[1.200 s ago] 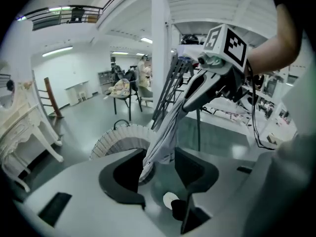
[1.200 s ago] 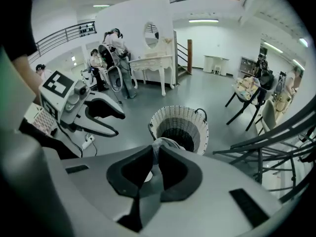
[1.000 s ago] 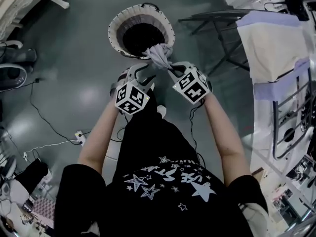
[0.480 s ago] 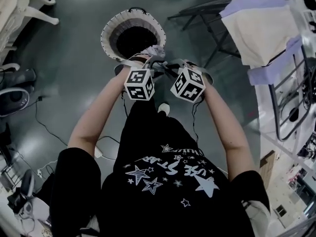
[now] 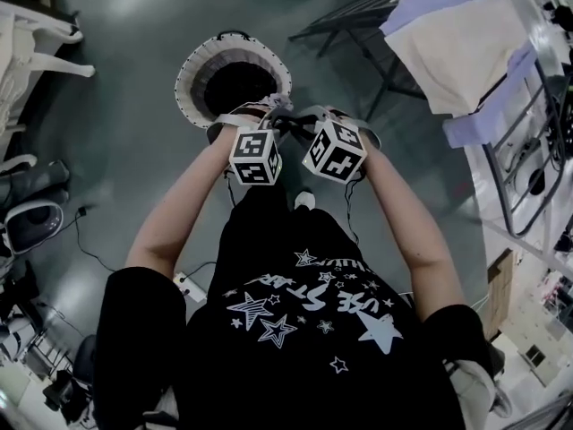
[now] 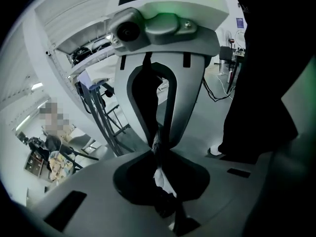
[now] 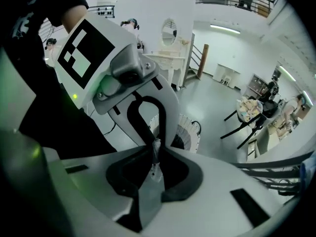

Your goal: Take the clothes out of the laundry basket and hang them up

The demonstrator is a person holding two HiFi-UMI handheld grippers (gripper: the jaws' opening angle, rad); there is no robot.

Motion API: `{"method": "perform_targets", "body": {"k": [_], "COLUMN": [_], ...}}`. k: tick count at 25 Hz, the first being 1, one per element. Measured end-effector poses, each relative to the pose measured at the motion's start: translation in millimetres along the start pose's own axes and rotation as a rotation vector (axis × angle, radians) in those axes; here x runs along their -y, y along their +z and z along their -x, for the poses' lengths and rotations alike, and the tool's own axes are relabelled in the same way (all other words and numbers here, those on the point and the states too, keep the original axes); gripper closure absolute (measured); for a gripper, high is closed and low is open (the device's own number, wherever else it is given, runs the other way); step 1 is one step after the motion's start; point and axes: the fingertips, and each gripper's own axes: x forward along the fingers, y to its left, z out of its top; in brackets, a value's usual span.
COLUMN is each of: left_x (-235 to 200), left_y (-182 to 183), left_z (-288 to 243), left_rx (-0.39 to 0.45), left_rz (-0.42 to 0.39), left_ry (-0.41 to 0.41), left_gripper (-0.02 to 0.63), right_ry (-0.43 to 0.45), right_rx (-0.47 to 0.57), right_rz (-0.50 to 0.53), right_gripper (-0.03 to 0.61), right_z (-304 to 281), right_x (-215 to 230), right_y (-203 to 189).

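- Shirt (image 5: 304, 316): white stars and one curved line of white letters, seen upside down and too unclear to read.
- Cubes (image 5: 255, 157): black-and-white square markers only, with no letters or numbers.

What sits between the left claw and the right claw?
A short pinch of grey garment. Both gripper views show left claw and right claw tip to tip, shut on it; the left's jaws have just been closing.

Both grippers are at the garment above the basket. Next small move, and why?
Probably raise both together to lift it clear. The left gripper has just been closing its jaws and now pinches the grey garment. The right gripper pinches it too. The laundry basket sits right beneath them.
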Motion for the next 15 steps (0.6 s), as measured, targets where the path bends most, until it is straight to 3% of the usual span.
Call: {"method": "perform_targets", "body": {"k": [5, 9, 15], "left_x": [-14.8, -26.0, -35.6], "left_y": [-19.0, -33.1, -35.6], "left_z": [9.4, 31.2, 72.9], "left_rx": [-0.022, -0.001, 0.065], "left_rz": [0.047, 0.08, 0.1], "left_ry": [-0.02, -0.002, 0.026], "left_gripper": [0.569, 0.569, 0.569], "right_ry": [-0.061, -0.099, -0.105], "right_rx": [0.065, 0.011, -0.077], "right_rz": [-0.135, -0.197, -0.201], "right_gripper": [0.484, 0.453, 0.425], "right_z": [7.0, 5.6, -25.4], "right_x": [15.2, 21.8, 27.6], "right_y": [-3.3, -32.6, -63.6]}}
